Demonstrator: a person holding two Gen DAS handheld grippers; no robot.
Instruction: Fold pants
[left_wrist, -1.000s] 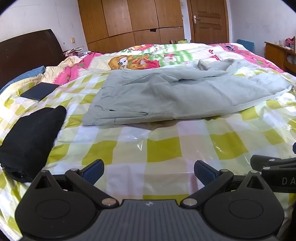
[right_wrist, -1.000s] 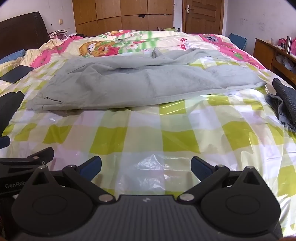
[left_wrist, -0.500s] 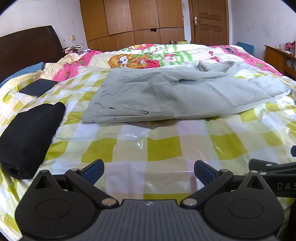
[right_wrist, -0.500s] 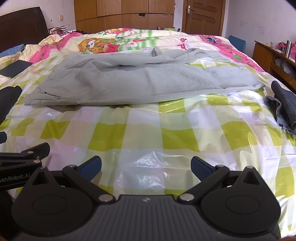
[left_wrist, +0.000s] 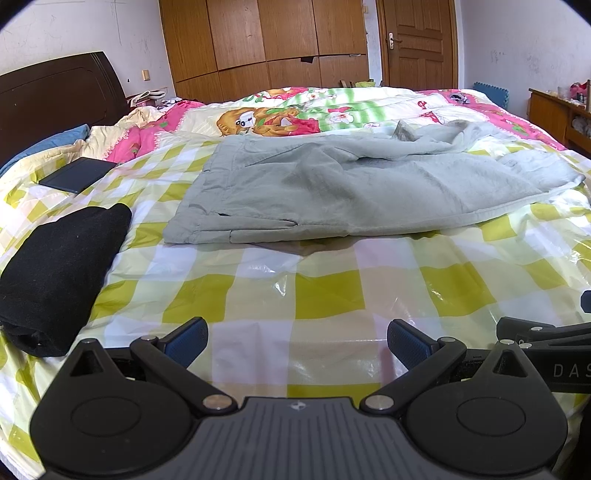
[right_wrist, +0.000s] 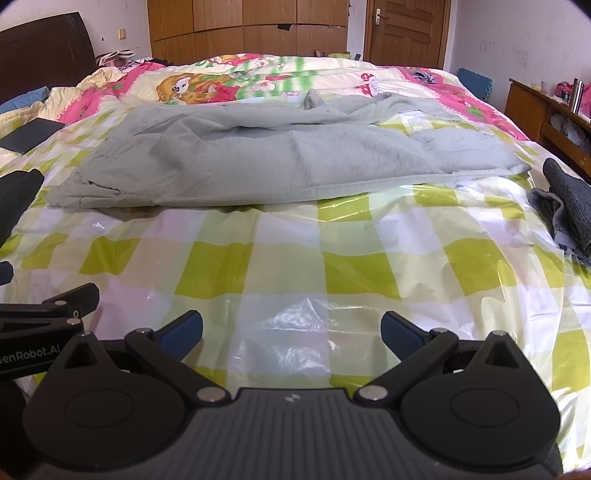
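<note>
Light grey pants (left_wrist: 351, 188) lie lengthwise across the bed on a yellow-and-white checked plastic sheet (left_wrist: 325, 295), waistband at the left, legs rumpled toward the right; they also show in the right wrist view (right_wrist: 280, 162). My left gripper (left_wrist: 297, 341) is open and empty, over the sheet well short of the pants. My right gripper (right_wrist: 291, 332) is open and empty, likewise near the front of the sheet. Each gripper's side shows at the edge of the other's view.
A folded black garment (left_wrist: 59, 269) lies at the left of the sheet. A dark grey garment (right_wrist: 569, 206) lies at the right edge. A dark flat case (left_wrist: 77, 173) rests far left. A cartoon quilt (left_wrist: 295, 114) lies behind; a wooden cabinet (right_wrist: 546, 114) stands right.
Both grippers have moved slightly forward and up, so the pants sit a little nearer in view. The jaws stay open. The pants have not moved.
</note>
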